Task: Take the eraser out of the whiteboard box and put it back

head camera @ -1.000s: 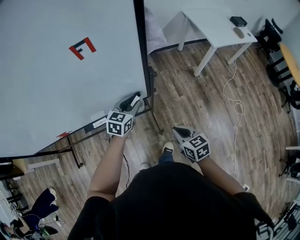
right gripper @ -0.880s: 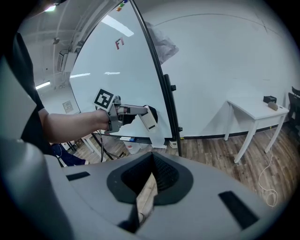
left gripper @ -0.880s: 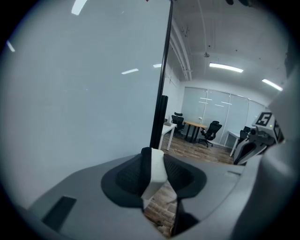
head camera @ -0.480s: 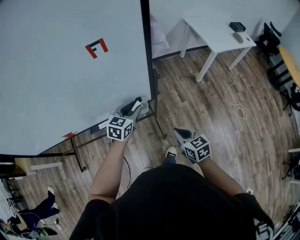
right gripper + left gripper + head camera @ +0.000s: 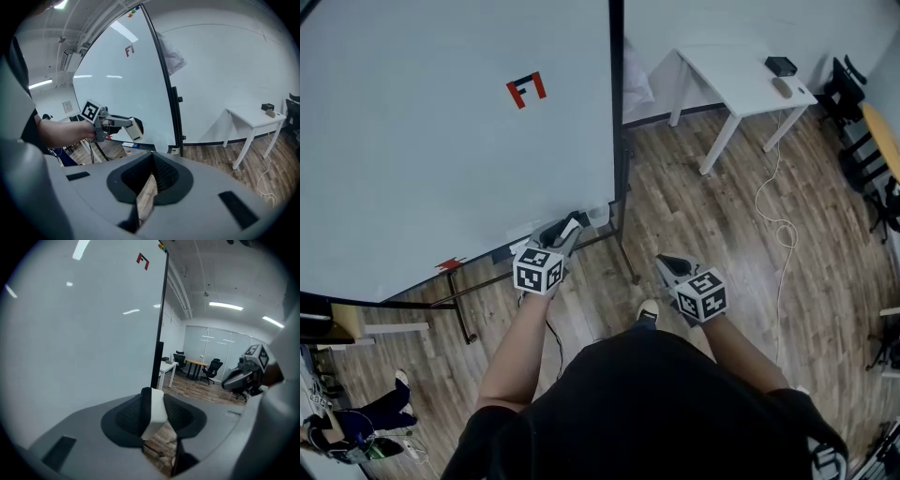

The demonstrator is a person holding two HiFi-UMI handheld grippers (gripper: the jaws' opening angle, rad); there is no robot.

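My left gripper is shut on the white eraser, which stands upright between its black pads. It hangs just in front of the whiteboard's lower right corner, a little short of the small box fixed there. The right gripper view shows the same eraser in the air left of that box. My right gripper is lower and to the right, over the wooden floor, its jaws shut with nothing in them.
The whiteboard's black frame edge and its stand legs rise close ahead. A white table with small devices stands at the back right. A white cable trails over the floor. Office chairs line the right side.
The left gripper, still holding the eraser, has drawn a little back from the board's lower right corner. The whole view has shifted to the right. The right gripper has barely moved.
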